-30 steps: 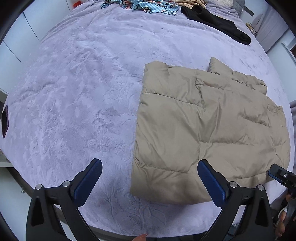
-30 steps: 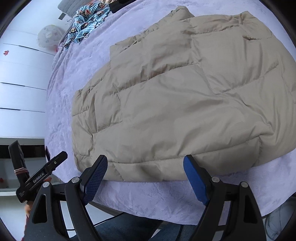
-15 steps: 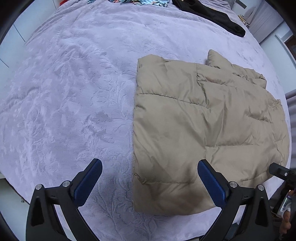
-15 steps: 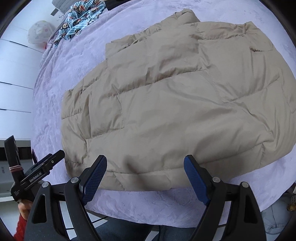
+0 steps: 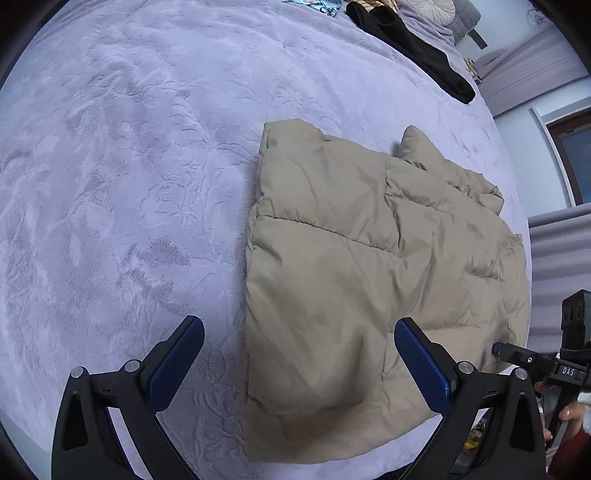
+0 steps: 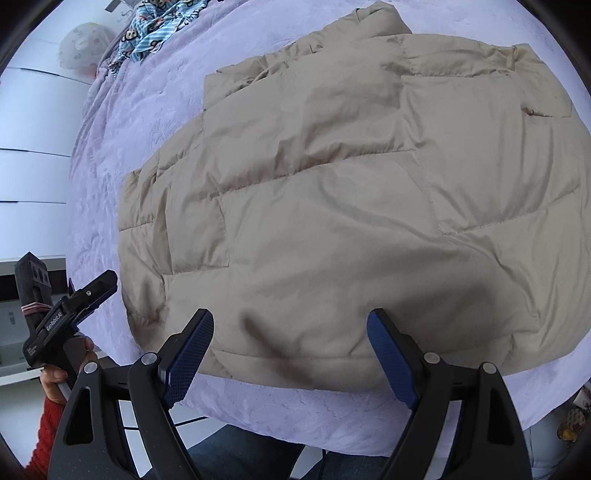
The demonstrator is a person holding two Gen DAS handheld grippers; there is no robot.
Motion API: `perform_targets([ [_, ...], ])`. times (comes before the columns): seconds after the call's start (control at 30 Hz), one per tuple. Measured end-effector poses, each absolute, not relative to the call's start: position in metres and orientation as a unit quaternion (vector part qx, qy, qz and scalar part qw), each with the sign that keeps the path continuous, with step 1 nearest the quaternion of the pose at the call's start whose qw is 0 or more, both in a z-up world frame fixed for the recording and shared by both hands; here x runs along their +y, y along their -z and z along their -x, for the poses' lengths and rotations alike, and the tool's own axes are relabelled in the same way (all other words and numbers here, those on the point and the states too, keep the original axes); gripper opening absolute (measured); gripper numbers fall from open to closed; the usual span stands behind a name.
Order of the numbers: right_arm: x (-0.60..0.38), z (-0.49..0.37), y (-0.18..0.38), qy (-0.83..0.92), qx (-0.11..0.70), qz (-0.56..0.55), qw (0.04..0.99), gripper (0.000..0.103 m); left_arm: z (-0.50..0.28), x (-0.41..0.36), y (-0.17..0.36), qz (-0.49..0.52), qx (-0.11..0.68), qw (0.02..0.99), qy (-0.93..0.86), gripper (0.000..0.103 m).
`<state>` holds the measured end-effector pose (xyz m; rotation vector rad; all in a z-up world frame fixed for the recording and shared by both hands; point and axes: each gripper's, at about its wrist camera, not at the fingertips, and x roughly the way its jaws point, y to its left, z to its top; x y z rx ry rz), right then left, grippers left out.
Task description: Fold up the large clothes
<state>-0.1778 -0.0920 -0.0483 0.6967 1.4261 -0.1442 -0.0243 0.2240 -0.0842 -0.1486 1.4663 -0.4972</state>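
Left wrist view: my left gripper (image 5: 299,354) hangs over the near left corner of the tan puffer jacket (image 5: 369,288), jaws wide apart, nothing between the pads. One pad sits above the lavender bedspread (image 5: 110,184), the other above the jacket, so the garment's left edge runs up between them. I judge this straddle deliberate: it lines the edge up for a pinch.

Right wrist view: my right gripper (image 6: 290,349) stands equally wide and empty, hovering just above the jacket's near hem, both pads framing the stitched border. Shadows of the fingers fall on the fabric close beneath, which suggests little clearance, though contact cannot be confirmed.

Location of the work item: the jacket lies flat on the bed near the front edge, already narrowed to a rough rectangle, with a folded part lying across the far end.

Other items: a black garment (image 5: 410,55) and a blue patterned cloth (image 6: 162,26) lie well apart at the far end of the bed, clear of the fold.

Assessment: both grippers point steeply down at the near hem, placed to take it and carry it toward the far end. Risk: slippery, puffy fabric may escape a shallow pinch.
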Motion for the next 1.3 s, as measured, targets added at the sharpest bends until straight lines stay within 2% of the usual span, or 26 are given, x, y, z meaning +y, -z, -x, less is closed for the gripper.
perform_targets([
  [0.33,-0.099,0.178,0.059,0.072,0.653,-0.313,0.686,0.087,-0.001,0.208,0.152,0.117,0.707,0.614,0.332,0.103],
  [0.53,-0.097,0.173,0.064,0.076,0.659,-0.305,0.683,0.087,-0.011,0.170,0.165,0.148,0.700,0.577,0.395,0.103],
  [0.63,-0.095,0.171,0.065,0.078,0.663,-0.299,0.682,0.087,-0.009,0.159,0.173,0.127,0.705,0.570,0.402,0.102],
  [0.67,-0.095,0.169,0.065,0.078,0.664,-0.298,0.681,0.087,-0.008,0.159,0.171,0.119,0.705,0.571,0.403,0.097],
  [0.73,-0.095,0.168,0.062,0.076,0.663,-0.297,0.683,0.087,-0.008,0.160,0.165,0.120,0.704,0.563,0.416,0.048],
  [0.8,-0.099,0.167,0.054,0.076,0.656,-0.294,0.691,0.087,-0.009,0.163,0.156,0.149,0.704,0.552,0.421,0.033],
  [0.9,-0.113,0.167,0.041,0.093,0.631,-0.283,0.716,0.086,-0.005,0.163,0.133,0.146,0.697,0.562,0.421,0.026],
  [0.93,-0.119,0.166,0.039,0.099,0.621,-0.282,0.724,0.081,-0.003,0.162,0.124,0.147,0.693,0.565,0.422,0.026],
  [1.0,-0.131,0.163,0.038,0.104,0.602,-0.287,0.737,0.027,0.001,0.160,0.104,0.154,0.688,0.569,0.424,0.026],
  [1.1,-0.142,0.152,0.055,0.089,0.585,-0.296,0.750,0.019,0.008,0.147,0.066,0.147,0.680,0.583,0.418,0.026],
  [1.3,-0.150,0.135,0.100,0.062,0.581,-0.323,0.744,0.017,0.033,0.084,-0.004,0.119,0.665,0.600,0.429,0.026],
])
